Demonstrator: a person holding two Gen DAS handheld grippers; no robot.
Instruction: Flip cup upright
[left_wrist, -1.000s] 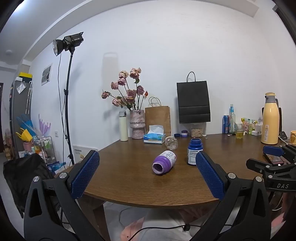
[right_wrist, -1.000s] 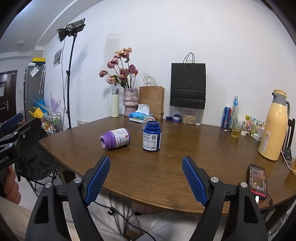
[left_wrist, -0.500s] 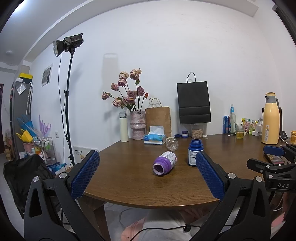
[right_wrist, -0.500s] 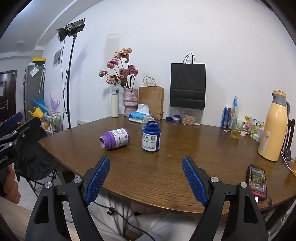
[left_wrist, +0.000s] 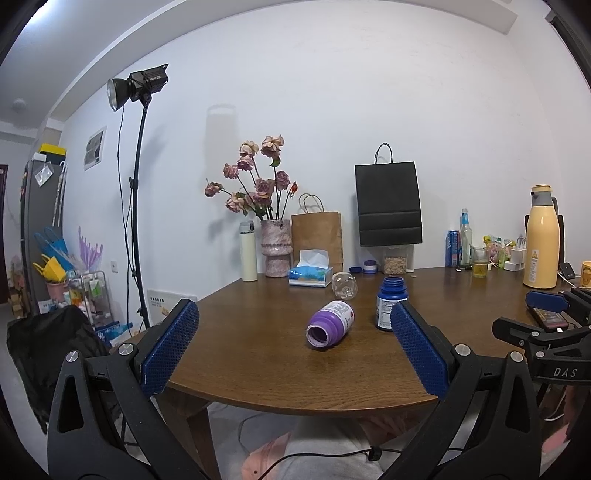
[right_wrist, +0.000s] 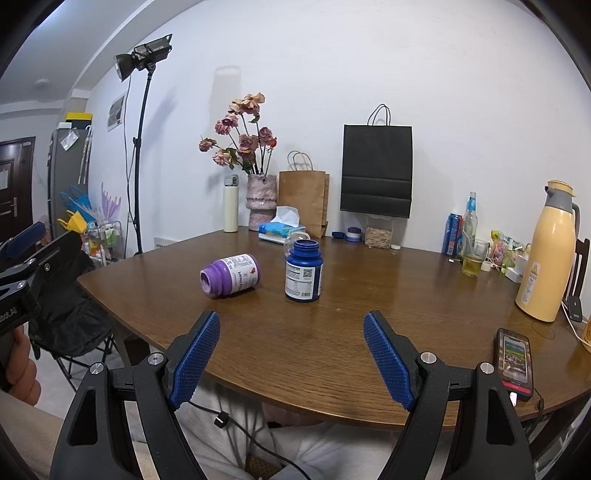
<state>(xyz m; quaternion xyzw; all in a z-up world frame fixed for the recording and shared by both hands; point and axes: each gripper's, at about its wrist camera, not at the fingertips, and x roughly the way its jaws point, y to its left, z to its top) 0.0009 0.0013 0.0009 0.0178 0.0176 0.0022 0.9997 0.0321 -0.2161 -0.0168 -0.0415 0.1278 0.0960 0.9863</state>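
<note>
Both grippers are held before the near edge of the desk (right_wrist: 424, 295), neither touching anything. Our left gripper (left_wrist: 291, 345) has its jaws spread wide and empty; our right gripper (right_wrist: 291, 358) is likewise parted and empty.

We take the task's thing to be the purple container (right_wrist: 231, 275) (left_wrist: 330, 324), which lies on its side near the desk's middle, its open mouth turned toward the near edge and its base pointing away. Just beside it, to the right and apart from it, stands the blue bottle (right_wrist: 303, 271), upright and uncapped. A clear container (left_wrist: 344, 285) lies tipped farther back, partly hidden in the right view; whether it is also a target we cannot tell.

We judge that the approach step is in hand, with no grasp begun. The next move calls for one gripper to advance, straddle the purple body across its width, close, then rotate it mouth-up while clearing the blue bottle.
</note>
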